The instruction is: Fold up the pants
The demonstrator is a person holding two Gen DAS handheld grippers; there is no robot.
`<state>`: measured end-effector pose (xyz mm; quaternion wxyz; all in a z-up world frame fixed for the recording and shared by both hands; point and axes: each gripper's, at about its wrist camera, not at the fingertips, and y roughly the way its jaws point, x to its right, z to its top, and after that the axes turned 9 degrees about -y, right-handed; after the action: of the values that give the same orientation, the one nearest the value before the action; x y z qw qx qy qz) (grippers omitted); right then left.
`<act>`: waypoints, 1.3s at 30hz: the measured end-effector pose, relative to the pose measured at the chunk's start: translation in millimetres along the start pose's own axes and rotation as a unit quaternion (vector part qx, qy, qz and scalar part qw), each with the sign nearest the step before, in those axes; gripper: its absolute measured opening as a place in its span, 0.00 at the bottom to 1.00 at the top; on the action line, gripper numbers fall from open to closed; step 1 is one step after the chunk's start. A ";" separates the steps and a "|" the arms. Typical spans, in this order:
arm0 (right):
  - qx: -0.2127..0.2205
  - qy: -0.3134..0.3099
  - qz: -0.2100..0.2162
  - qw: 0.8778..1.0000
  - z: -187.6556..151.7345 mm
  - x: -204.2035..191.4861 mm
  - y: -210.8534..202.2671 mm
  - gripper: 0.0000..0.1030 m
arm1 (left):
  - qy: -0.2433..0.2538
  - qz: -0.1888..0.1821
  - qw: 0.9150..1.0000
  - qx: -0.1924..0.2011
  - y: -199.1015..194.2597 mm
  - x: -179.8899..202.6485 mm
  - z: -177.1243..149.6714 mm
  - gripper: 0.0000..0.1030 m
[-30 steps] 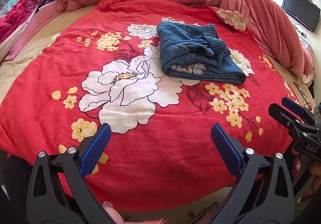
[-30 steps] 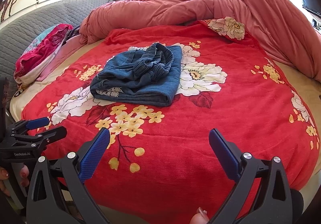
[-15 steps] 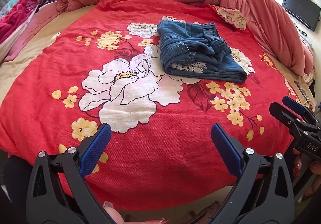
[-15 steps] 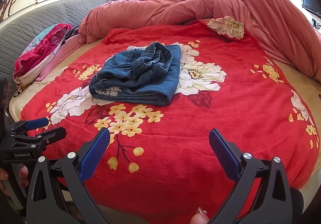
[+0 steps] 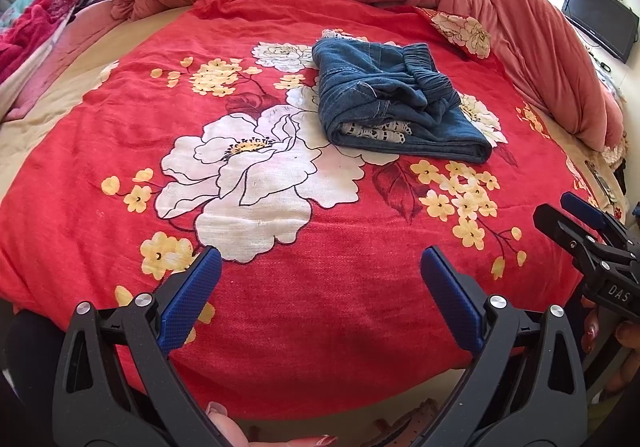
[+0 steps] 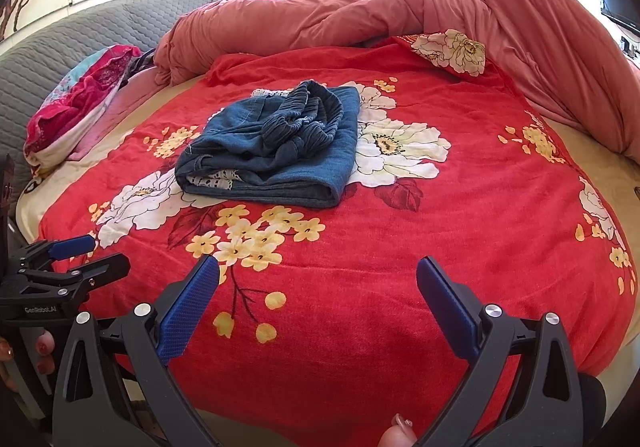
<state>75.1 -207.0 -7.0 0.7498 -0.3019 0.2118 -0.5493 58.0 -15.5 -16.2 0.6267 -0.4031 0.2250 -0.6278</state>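
Note:
Blue denim pants lie folded in a compact bundle on the red floral blanket, with white lace trim showing at the near edge and the gathered waistband on top. The right wrist view shows the same pants left of centre. My left gripper is open and held back near the bed's front edge, well short of the pants. My right gripper is open too, also near the front edge, with nothing between its fingers. Each gripper appears at the side of the other's view.
A rumpled salmon duvet is piled along the back and right of the bed. Pink and red bedding lies at the left by a grey quilted headboard. A dark screen stands at the far right.
Both views have shifted slightly, so the pants sit a little lower and closer in the frames. The pants themselves and both open grippers look unchanged.

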 end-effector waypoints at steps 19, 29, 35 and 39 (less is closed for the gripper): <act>-0.004 0.000 -0.001 1.000 -1.2 0.9 1.9 0.95 | 0.005 0.000 1.000 -0.005 2.2 1.7 -0.3 0.91; -0.005 0.001 -0.001 1.000 -1.5 1.9 2.9 0.95 | 0.006 0.000 1.000 -0.008 3.2 1.9 -1.0 0.91; -0.006 0.008 -0.003 1.000 -2.8 6.2 5.8 0.95 | 0.005 -0.005 1.000 -0.019 7.2 -1.8 -0.2 0.91; -0.016 0.018 -0.007 1.000 -2.4 15.1 11.4 0.95 | -0.015 -0.020 0.999 -0.026 11.0 -13.3 7.5 0.91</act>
<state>86.1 -219.4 -16.3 0.7372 -0.3055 0.2315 -0.5564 69.1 -2.1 -23.5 0.6064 -0.4336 0.2237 -0.6278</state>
